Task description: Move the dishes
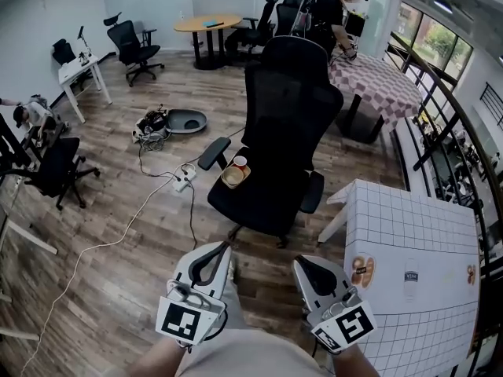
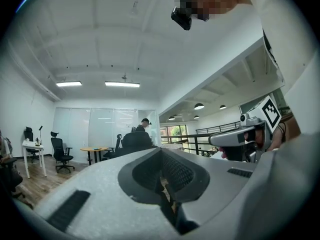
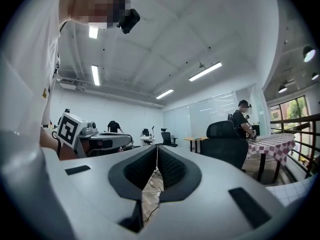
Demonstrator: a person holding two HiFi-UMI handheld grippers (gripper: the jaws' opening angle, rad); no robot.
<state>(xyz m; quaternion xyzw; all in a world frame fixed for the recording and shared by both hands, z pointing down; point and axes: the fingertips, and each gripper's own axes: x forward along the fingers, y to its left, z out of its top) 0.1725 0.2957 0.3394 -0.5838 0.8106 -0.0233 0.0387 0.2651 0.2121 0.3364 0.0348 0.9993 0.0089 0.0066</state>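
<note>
Left gripper (image 1: 225,248), right gripper (image 1: 303,262): jaws pressed together, nothing held; bowl (image 1: 233,177) and cup (image 1: 240,162) sit on black office chair (image 1: 287,100) ahead.

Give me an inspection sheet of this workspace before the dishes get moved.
Surface: white gridded table at the right; wood floor elsewhere.
Job's things: bowl and red cup next to each other on the seat of the black office chair.
Clutter: a few flat items on the gridded table, too small to identify; heap of gear on the floor.
Grippers: left gripper and right gripper both shut, nothing between the jaws, held short of the chair.
Cables: white cable runs across the floor toward a power strip left of the chair.
Surroundings: person at a checkered table; round wooden table; railing at the right.
</note>
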